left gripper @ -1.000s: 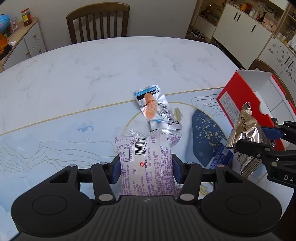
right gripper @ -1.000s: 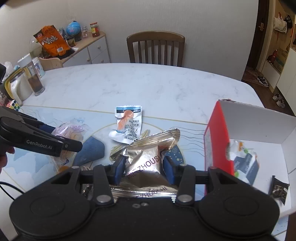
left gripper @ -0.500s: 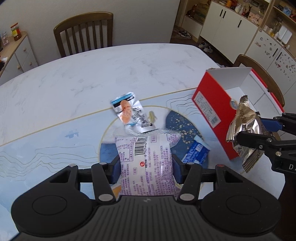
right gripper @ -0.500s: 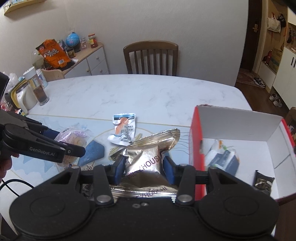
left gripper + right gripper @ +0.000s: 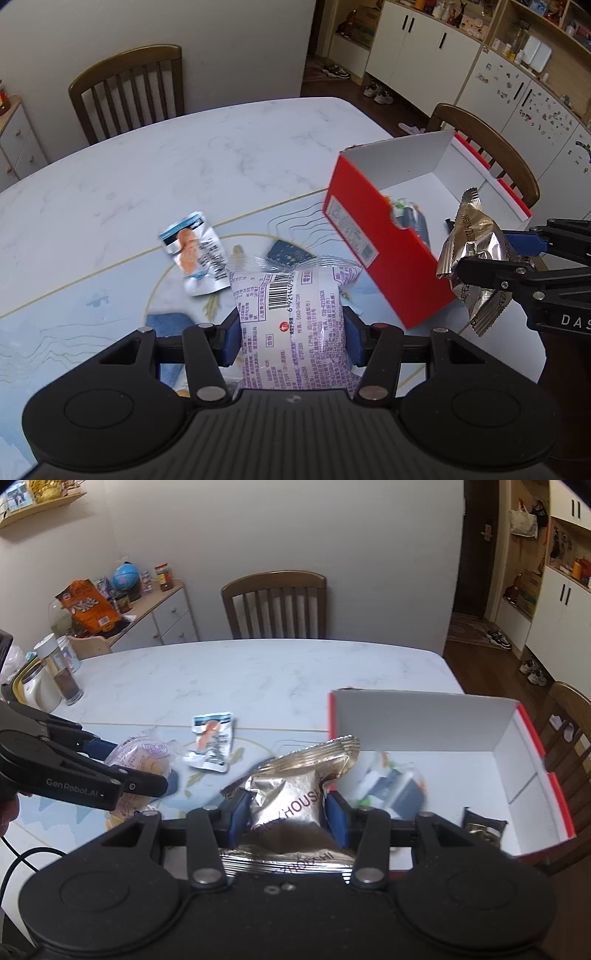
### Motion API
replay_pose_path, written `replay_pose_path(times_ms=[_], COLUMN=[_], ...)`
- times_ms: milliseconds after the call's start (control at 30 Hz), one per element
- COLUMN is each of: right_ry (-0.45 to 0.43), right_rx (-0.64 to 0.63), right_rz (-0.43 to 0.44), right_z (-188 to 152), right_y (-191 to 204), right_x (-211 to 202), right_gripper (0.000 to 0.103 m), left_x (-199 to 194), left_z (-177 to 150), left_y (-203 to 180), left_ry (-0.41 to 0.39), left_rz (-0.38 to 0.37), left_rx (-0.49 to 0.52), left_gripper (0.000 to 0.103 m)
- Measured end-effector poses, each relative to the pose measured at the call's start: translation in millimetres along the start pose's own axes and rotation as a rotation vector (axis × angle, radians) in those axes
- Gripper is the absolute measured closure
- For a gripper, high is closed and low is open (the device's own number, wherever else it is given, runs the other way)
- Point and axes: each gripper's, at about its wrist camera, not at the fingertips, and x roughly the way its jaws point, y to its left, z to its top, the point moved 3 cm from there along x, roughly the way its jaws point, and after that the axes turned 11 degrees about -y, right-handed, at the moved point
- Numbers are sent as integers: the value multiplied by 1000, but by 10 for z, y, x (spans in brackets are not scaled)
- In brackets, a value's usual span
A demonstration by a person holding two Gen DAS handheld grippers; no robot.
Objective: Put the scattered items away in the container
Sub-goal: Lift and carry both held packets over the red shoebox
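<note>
Left gripper (image 5: 291, 328) clamps purple packet (image 5: 291, 325); right gripper (image 5: 286, 814) clamps foil pouch (image 5: 291, 794). Red box (image 5: 373, 236) right; silver sachet (image 5: 195, 254) far-left on tabletop (image 5: 147, 184).

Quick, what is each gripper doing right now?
Left gripper: shut on the purple snack packet.
Right gripper: shut on the silver foil packet.

The room is lit evenly and softly; no hard shadows are cast on the table (image 5: 155, 173). Straight lines are bowed at the edges by the fisheye lenses. The box (image 5: 424, 720) contents and a packet (image 5: 194, 254) are smeared by motion blur. Glare is seen on the foil bag (image 5: 291, 794).
</note>
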Motion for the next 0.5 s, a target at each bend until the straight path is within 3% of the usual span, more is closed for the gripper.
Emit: replay_pose_path(times_ms=[500], right_ry=[-16], right_rx=[34], right_rz=[-33], right_z=[-38], right_y=[-651], right_x=[-89], right_gripper=[59], left_x=[309], left_z=[271], left_y=[-670], left_ry=[4], left_rz=[-39], left_rx=[56], left_gripper=[50])
